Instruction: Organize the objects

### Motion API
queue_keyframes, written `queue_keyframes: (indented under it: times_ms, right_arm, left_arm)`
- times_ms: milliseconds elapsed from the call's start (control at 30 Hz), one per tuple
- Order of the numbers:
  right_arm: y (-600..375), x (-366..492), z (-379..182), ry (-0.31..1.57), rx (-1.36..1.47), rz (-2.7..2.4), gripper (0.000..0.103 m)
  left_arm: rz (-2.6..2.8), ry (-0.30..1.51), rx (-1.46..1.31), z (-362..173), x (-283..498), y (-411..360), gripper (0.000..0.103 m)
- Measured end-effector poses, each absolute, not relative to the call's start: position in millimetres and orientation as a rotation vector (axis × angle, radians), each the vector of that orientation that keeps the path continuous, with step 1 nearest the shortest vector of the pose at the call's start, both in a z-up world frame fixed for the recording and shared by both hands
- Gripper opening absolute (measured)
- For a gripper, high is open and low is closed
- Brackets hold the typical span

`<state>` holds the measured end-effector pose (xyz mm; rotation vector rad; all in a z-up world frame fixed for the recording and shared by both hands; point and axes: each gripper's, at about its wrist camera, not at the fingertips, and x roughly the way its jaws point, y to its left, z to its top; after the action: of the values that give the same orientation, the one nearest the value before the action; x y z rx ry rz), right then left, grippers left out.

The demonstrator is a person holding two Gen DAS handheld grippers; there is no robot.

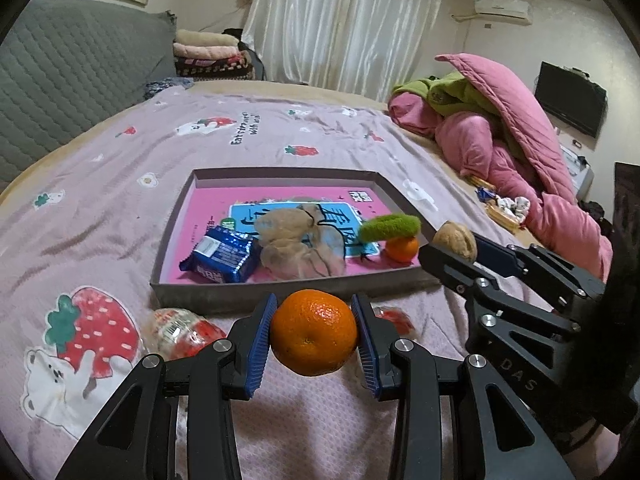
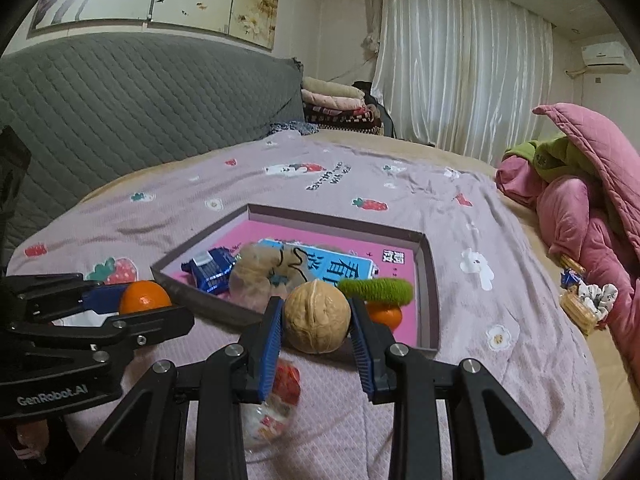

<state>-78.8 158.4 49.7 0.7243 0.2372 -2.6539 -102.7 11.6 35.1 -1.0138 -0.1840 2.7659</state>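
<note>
Bed [image 1: 120, 184] in strawberry-print sheet, bearing shallow box [image 1: 280, 294], two clear snack packets [image 1: 180, 332], pink quilt [image 1: 520, 152]

You've got a bed w/ strawberry-print sheet [image 1: 168, 168] — grey quilted headboard [image 2: 120, 104] behind it. Pink quilt [image 1: 520, 140] heaped at the right edge over a green blanket [image 1: 448, 94]. White curtains [image 2: 460, 64], AC unit [image 1: 504, 10], TV [image 1: 570, 98] — folded blankets [image 2: 336, 106] stacked by the curtains.

We find bare pink floor along the tray's [image 1: 280, 178] far side; packet [image 1: 222, 254], bag [image 1: 298, 246] and hair tie [image 1: 390, 226] crowd its near half.
</note>
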Motion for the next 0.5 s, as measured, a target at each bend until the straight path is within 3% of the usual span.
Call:
queue_keyframes:
  times_ms: [500]
  right_arm:
    - [154, -84, 61, 0.209, 0.656, -2.702, 0.033]
  left_arm:
    - [2.810, -0.156, -0.999, 41, -114, 9, 0.040]
